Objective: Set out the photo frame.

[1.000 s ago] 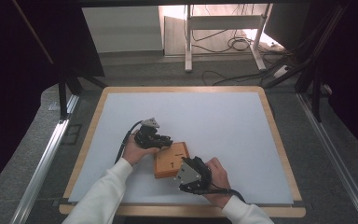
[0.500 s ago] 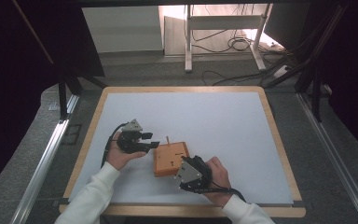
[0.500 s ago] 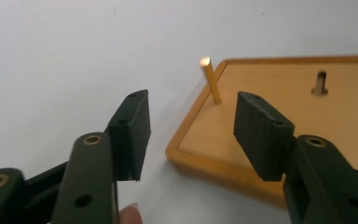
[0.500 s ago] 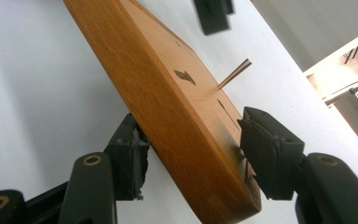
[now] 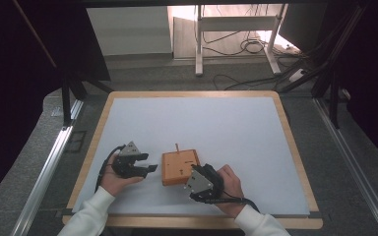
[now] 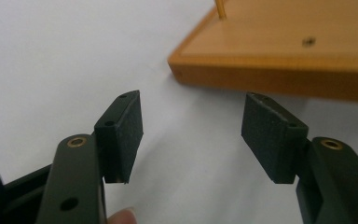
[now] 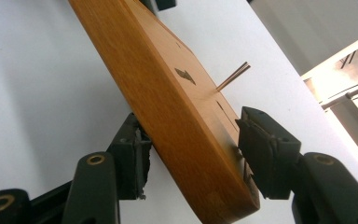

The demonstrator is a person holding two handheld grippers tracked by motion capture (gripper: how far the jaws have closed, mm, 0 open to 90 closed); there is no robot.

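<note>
wooden board [image 5: 179, 166] lower middle: looking stiff, hard, light | right hand-held gripper [image 5: 193, 180] is gripping its near edge | left hand-held gripper [image 5: 147, 168] has just been opening, standing wide, empty

White wood-framed table [image 5: 236, 123] carries an orange wooden board [image 5: 178, 164]

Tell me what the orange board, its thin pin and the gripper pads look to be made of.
Board: likely wood, smooth orange-brown finish; faint grain and a rounded, glossy edge.
Pin: thin and golden, possibly brass or a wooden stick; too slim to tell.
Pads: matte black with a fine-grained surface, probably rubber or foam.
</note>
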